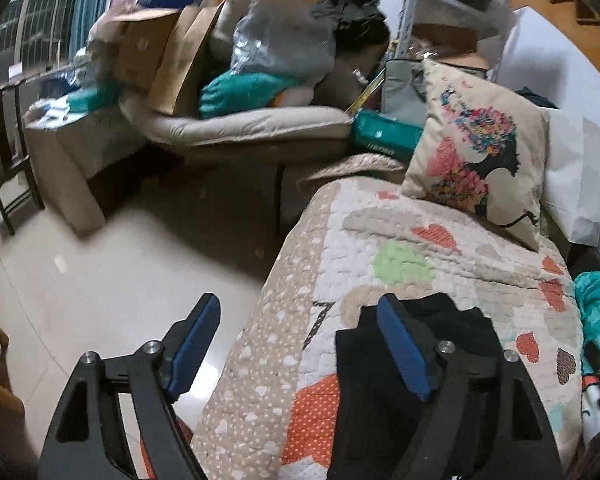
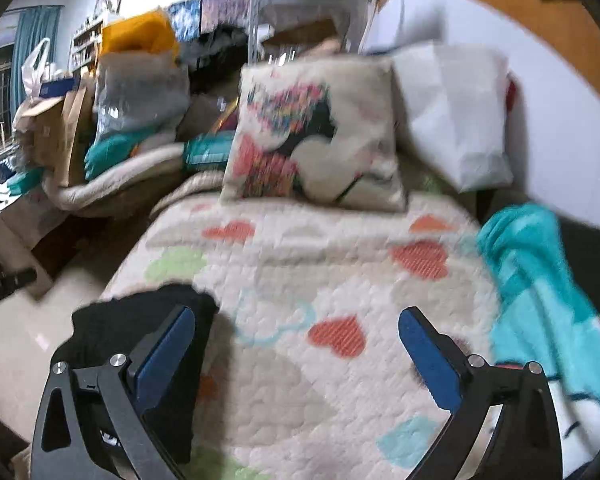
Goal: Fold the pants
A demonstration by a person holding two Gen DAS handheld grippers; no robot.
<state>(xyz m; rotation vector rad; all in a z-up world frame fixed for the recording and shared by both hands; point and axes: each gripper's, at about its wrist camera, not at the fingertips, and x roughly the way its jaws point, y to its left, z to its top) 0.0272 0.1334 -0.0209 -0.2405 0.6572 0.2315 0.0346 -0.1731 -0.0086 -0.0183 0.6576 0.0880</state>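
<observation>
1. Lying on the heart-pattern quilt, the black pants sit folded near its edge.
2. Left claw is released, with nothing between its pads.
3. Right claw is spread wide, holding nothing, beside the pants.

Black pants near the quilt's front edge; cream quilt with orange hearts, green and tan patches; beige cushion bearing multicoloured silhouette print; teal blanket at right edge; blue-padded hand-held gripper.
</observation>
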